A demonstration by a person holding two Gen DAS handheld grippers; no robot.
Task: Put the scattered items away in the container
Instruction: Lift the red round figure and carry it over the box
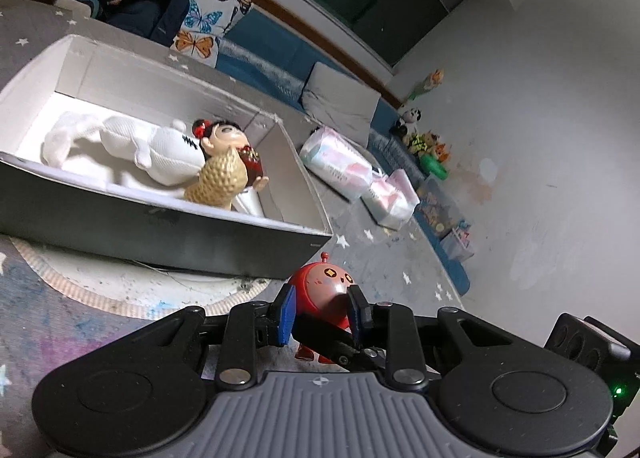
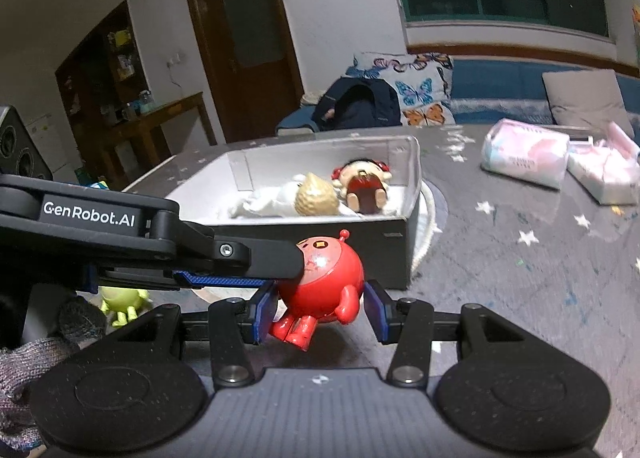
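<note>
The left claw (image 1: 320,308) has white letters on its arm that read "GenRobot.AI". The grey box (image 1: 160,234) has a tiny mark on its near side, too small to read. The print on the soft pink and white packs (image 2: 524,158) is also too small to read.

The red round toy (image 2: 328,278) is between the blue pads of both claws. The left claw is about half shut and its pads press on the toy's sides. The right claw (image 2: 320,310) is nearly as shut as it goes, and its pads sit tight on the toy's body and arm. The toy's feet hang above the grey star mat (image 2: 520,278), just beside the near corner of the box.

In the box lie a white soft toy (image 1: 132,142), a doll with red hair buns (image 1: 224,138) and a bumpy gold thing (image 1: 220,178). The end of the box nearest the red toy has some bare white floor.

A little green toy (image 2: 120,304) stands on the mat near the left edge of the right wrist view. Between the box and the packs the mat is bare.
</note>
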